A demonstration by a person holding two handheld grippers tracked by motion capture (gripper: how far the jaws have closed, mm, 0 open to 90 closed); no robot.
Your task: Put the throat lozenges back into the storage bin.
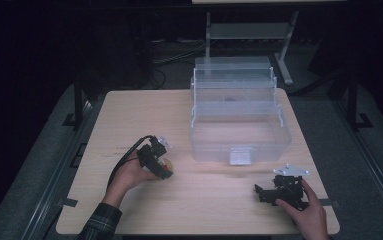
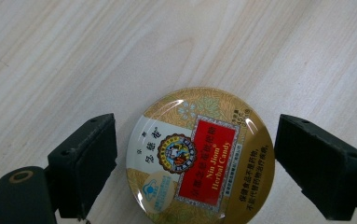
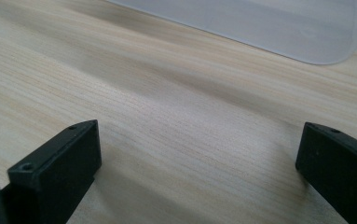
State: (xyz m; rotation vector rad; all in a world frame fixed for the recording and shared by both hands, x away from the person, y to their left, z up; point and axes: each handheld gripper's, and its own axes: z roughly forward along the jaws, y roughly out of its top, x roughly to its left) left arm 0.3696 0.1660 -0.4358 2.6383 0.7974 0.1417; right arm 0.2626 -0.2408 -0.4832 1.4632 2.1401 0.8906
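Left gripper (image 2: 195, 163) is poised directly over round candy tin (image 2: 200, 158), which lies flat, lid up, on wooden table (image 1: 129, 115) at near-left, well apart from clear plastic box (image 1: 239, 135) standing open at far-centre. Jaws spread, one each side of tin w/ a gap on both sides, no contact seen. Tin is round, so no long axis to align; the deciding relation is that it sits centred between the jaws, slightly toward the camera end. Judgement: closing should catch it across its width. In high view left gripper (image 1: 156, 157) covers most of tin. Right gripper (image 1: 279, 192) rests near-right, jaws wide apart over bare wood, holding nothing, much farther from tin.
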